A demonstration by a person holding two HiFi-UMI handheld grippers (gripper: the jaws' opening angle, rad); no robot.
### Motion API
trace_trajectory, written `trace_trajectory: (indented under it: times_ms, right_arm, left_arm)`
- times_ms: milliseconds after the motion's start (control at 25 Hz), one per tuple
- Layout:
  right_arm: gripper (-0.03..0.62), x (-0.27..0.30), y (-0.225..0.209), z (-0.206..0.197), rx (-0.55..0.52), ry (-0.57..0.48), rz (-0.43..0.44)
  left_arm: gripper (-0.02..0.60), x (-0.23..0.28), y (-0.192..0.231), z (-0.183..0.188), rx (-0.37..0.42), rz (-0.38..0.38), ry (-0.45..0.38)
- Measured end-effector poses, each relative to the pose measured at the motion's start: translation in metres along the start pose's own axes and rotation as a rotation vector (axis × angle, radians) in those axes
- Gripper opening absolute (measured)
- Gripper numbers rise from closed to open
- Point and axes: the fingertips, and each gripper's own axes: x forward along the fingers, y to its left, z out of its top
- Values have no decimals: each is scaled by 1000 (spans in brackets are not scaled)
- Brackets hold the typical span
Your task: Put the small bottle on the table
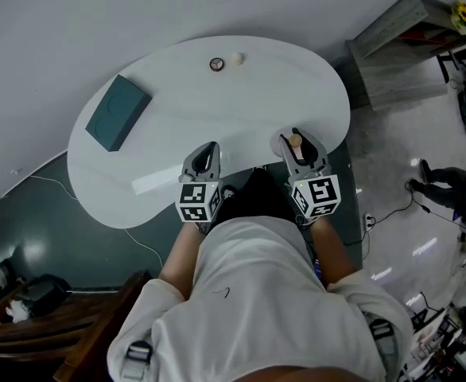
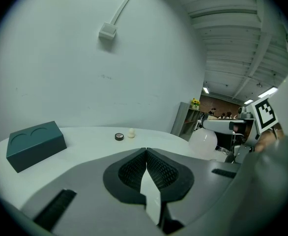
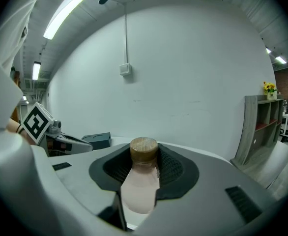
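Note:
A small pale bottle [image 3: 140, 183] with a wooden cork cap sits between the jaws of my right gripper [image 3: 144, 167], which is shut on its neck. In the head view the right gripper [image 1: 297, 143] hovers over the near right edge of the white table [image 1: 281, 78], the cork showing between its jaws. The bottle's round body [image 2: 203, 143] also shows in the left gripper view. My left gripper [image 2: 146, 167] is shut with nothing in it; in the head view this left gripper [image 1: 204, 159] rests over the table's near edge.
A teal box [image 1: 118, 111] lies at the table's left. A small dark round disc [image 1: 216, 64] and a tiny cream knob [image 1: 238, 57] sit at the far edge by the wall. A grey shelf unit [image 1: 400, 46] stands to the right.

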Motion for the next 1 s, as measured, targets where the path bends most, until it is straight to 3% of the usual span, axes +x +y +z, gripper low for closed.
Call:
trace_trajectory:
  times_ms: [400,1000]
  right_arm:
    - [130,46,-46,-13,-6,61,34]
    - [130,104,-85,-51,-2,157,72]
  left_arm:
    - [18,53,0,-2,-19,26,66]
    - [18,90,9,-27,-50,82,174]
